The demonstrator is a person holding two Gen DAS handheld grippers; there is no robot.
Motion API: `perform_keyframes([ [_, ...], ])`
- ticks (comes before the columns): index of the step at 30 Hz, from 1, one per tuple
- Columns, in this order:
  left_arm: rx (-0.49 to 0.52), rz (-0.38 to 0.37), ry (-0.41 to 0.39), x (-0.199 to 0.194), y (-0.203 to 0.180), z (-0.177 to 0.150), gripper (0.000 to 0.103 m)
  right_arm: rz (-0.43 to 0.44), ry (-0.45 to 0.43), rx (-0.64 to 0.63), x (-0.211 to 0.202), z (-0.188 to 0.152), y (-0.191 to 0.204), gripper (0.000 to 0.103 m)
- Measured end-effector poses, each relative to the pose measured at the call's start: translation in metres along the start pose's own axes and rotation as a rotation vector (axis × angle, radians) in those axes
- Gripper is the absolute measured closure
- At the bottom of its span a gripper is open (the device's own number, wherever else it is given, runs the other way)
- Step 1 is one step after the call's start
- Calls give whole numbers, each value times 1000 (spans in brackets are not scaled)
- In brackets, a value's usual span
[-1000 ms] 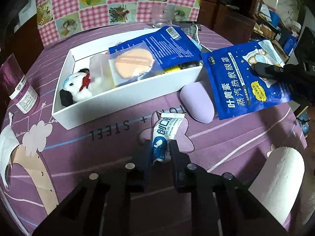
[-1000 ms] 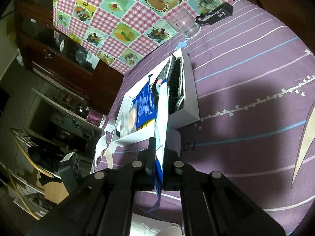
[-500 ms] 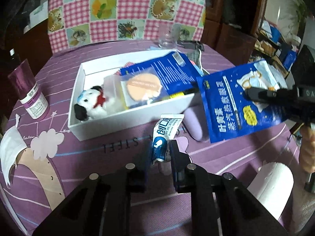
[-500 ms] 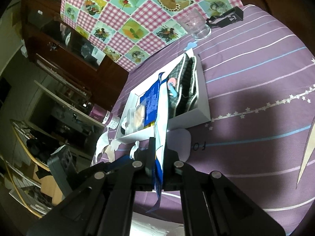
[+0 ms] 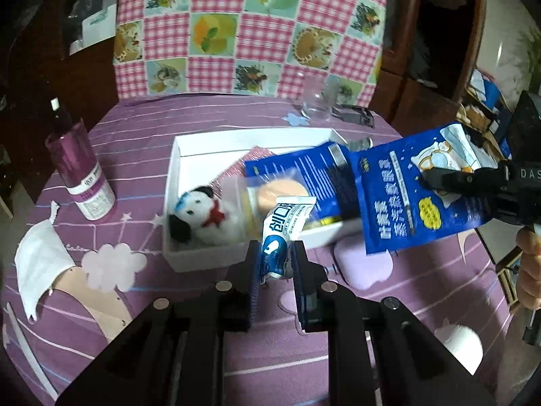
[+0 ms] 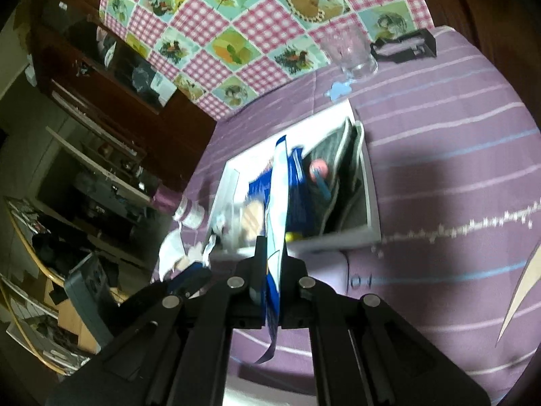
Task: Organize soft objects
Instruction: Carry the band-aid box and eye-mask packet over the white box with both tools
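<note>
My left gripper [image 5: 275, 257] is shut on a small blue-and-white packet [image 5: 282, 233], held in the air in front of the white box [image 5: 203, 257]. The box holds a white plush dog [image 5: 203, 218], an orange puff in a clear bag [image 5: 280, 193] and a blue pouch [image 5: 304, 165]. My right gripper [image 6: 272, 253] is shut on a blue eye-mask pouch [image 5: 416, 189], seen edge-on [image 6: 275, 209] in the right wrist view, lifted over the box's right end. A lilac soft case [image 5: 361, 264] lies on the purple cloth in front of the box.
A purple bottle [image 5: 81, 176] stands left of the box, with a white mask [image 5: 37, 264] nearer me. A glass [image 5: 316, 103] and a black object [image 5: 355, 115] sit behind the box. A white roll [image 5: 460, 341] lies at the front right. A checked cushion [image 5: 250, 30] backs the table.
Both grippers have risen with their packets off the table. The eye-mask pouch has swung left over the box's right end, and the small packet now hangs in front of the box.
</note>
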State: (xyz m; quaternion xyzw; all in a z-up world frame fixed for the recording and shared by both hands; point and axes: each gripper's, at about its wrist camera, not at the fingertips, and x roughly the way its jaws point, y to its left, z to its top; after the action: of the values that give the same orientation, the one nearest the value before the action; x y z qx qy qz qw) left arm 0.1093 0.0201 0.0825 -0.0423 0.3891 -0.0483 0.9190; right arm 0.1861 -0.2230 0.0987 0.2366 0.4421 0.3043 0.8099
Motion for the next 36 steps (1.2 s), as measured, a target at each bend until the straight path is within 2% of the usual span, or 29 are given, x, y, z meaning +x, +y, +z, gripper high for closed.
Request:
perform_keyframes([
  [4,-46,44,-6,-1,15,15,86,14,-16,7,6,13,6,98],
  [12,-105,54,-52,9,24,39,86,31,-11,44,39,37,12,98],
  [16,-118,94,-38,33,27,40,86,49,3,39,58,41,9,98],
  [21,-161,105,-12,61,37,33,86,59,12,41,78,43,-1,98],
  [24,-150,152,18,77,37,26,86,67,17,34,88,40,-6,98],
  [27,-124,178,8,82,31,25,86,64,53,32,99,39,-8,98],
  [36,-148,160,-11,87,32,26,86,1,57,1,108,36,-7,98],
])
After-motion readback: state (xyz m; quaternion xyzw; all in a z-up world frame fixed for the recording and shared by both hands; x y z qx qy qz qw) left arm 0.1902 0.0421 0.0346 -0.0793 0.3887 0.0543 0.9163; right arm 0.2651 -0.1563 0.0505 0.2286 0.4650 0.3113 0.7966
